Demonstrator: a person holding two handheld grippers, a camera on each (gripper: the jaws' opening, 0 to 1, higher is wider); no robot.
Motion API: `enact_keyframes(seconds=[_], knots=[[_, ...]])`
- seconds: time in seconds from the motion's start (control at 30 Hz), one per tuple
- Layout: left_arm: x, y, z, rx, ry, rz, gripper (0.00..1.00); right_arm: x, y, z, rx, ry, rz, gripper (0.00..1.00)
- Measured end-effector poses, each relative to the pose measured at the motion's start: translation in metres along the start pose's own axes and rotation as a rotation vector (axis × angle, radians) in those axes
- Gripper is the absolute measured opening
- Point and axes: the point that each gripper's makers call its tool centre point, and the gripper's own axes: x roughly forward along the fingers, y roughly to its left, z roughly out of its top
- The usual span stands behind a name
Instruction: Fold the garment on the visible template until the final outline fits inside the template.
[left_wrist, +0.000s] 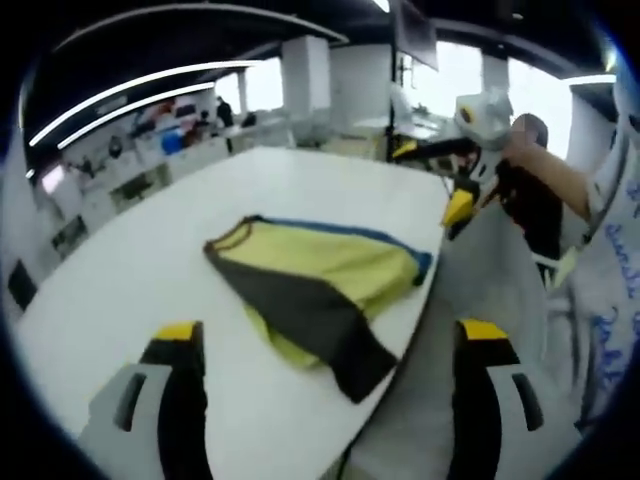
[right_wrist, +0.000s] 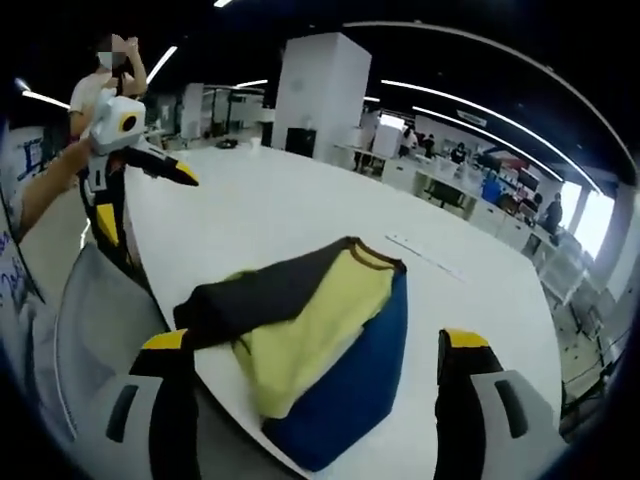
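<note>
Garment (left_wrist: 320, 285) lying crumpled on white table (left_wrist: 130, 260), near edge. Left gripper (left_wrist: 330, 345) & right gripper (right_wrist: 315, 350) both hovering w/ jaws apart, gripping nothing.

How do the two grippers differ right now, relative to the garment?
The left gripper faces the garment's dark sleeve side; the right gripper faces its blue and yellow end. Beside the left gripper lies the table edge; ahead of the right gripper lies open tabletop. Both are open, holding nothing.

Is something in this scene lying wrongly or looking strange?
Yes. The garment lies crumpled at the edge of the white table, and its dark sleeve hangs over the rim. Both grippers are open and apart from it.
</note>
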Motion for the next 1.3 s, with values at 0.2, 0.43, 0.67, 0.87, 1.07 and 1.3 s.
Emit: enact_keyframes(seconds=[0.2, 0.43, 0.67, 0.87, 1.07, 1.3], knots=[[0.012, -0.004, -0.008, -0.042, 0.035, 0.008, 1.00, -0.008, -0.010, -0.020, 0.038, 0.011, 0.001, 1.00], [0.014, -0.006, 0.001, -0.080, 0.003, 0.058, 1.00, -0.023, -0.016, -0.030, 0.074, 0.003, 0.010, 1.00], [0.011, -0.007, 0.005, -0.094, -0.004, 0.089, 1.00, -0.026, -0.023, -0.040, 0.079, 0.013, 0.015, 1.00], [0.016, -0.014, 0.000, -0.099, 0.016, 0.076, 1.00, -0.023, -0.017, -0.051, 0.082, 0.031, 0.038, 1.00], [0.018, -0.020, -0.005, -0.109, 0.026, 0.078, 1.00, -0.025, -0.013, -0.069, 0.093, 0.074, 0.052, 1.00], [0.014, -0.030, -0.016, -0.169, 0.028, 0.081, 1.00, -0.025, -0.006, -0.083, 0.111, 0.111, 0.054, 1.00]])
